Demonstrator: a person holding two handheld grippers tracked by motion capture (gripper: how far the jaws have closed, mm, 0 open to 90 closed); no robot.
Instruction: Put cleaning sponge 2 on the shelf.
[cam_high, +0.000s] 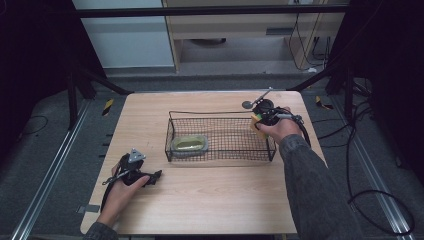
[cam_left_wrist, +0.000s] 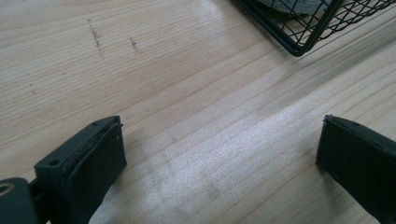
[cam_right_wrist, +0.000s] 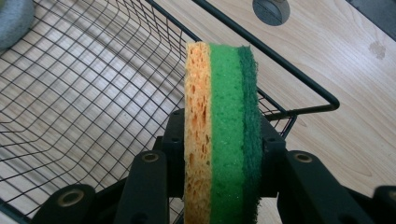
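A layered sponge (cam_right_wrist: 222, 135), yellow-orange foam on one face, bright green in the middle and a dark green scouring pad on the other, stands on edge, clamped between the two black jaws of the right claw (cam_right_wrist: 223, 154), whose pads press on its two broad faces. In the high view the sponge (cam_high: 256, 123) shows as a small yellow block at the right end of the black wire mesh basket (cam_high: 220, 137), just over the basket's right rim, with the right claw (cam_high: 260, 121) and the person's hand around it. From the right gripper view, the sponge hangs above the basket's corner (cam_right_wrist: 322, 100), with the open mesh floor to one side and the bare wood to the other.

Inside the basket, towards its left end, lies a pale grey-green, rounded object (cam_high: 189, 143), well apart from the sponge; what it is I cannot tell.

A small round grey disc (cam_right_wrist: 271, 10) sits on the light wooden tabletop (cam_high: 210, 200) just beyond the basket's far right corner.

The left claw (cam_left_wrist: 219, 154) rests near the tabletop's front left, its jaws wide apart with nothing but wood grain between them, and the basket's near corner (cam_left_wrist: 299, 46) lies ahead of it.
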